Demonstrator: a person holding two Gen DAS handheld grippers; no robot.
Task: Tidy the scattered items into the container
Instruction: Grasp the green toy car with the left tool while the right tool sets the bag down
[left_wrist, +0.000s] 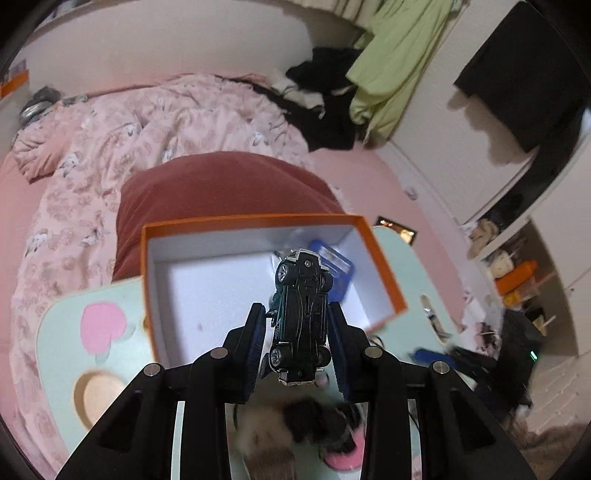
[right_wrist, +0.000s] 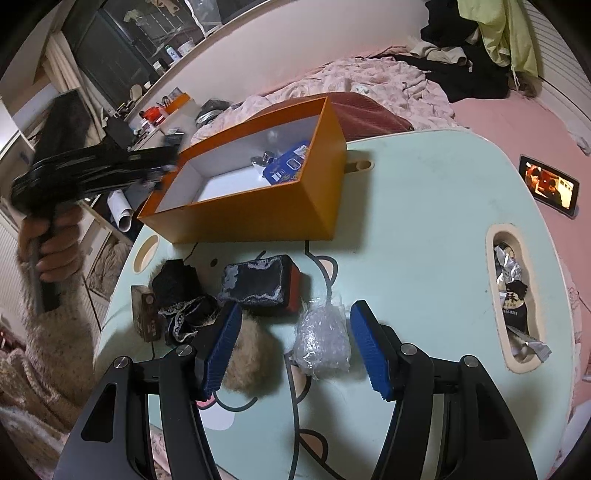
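The left tongs (left_wrist: 295, 332) are clamping a toy car (left_wrist: 300, 317) by its sides above the orange box (left_wrist: 380, 258). The right tongs (right_wrist: 291, 347) are hanging apart around a crinkled plastic wrapper (right_wrist: 323, 339). The car's slick sides could be slipping, dropping it onto the bench (right_wrist: 424, 206).

I see lots of room inside the orange box (left_wrist: 380, 266); only a blue packet (right_wrist: 286, 166) sits at its far end. The tabletop (right_wrist: 424, 229) beside it is bare.
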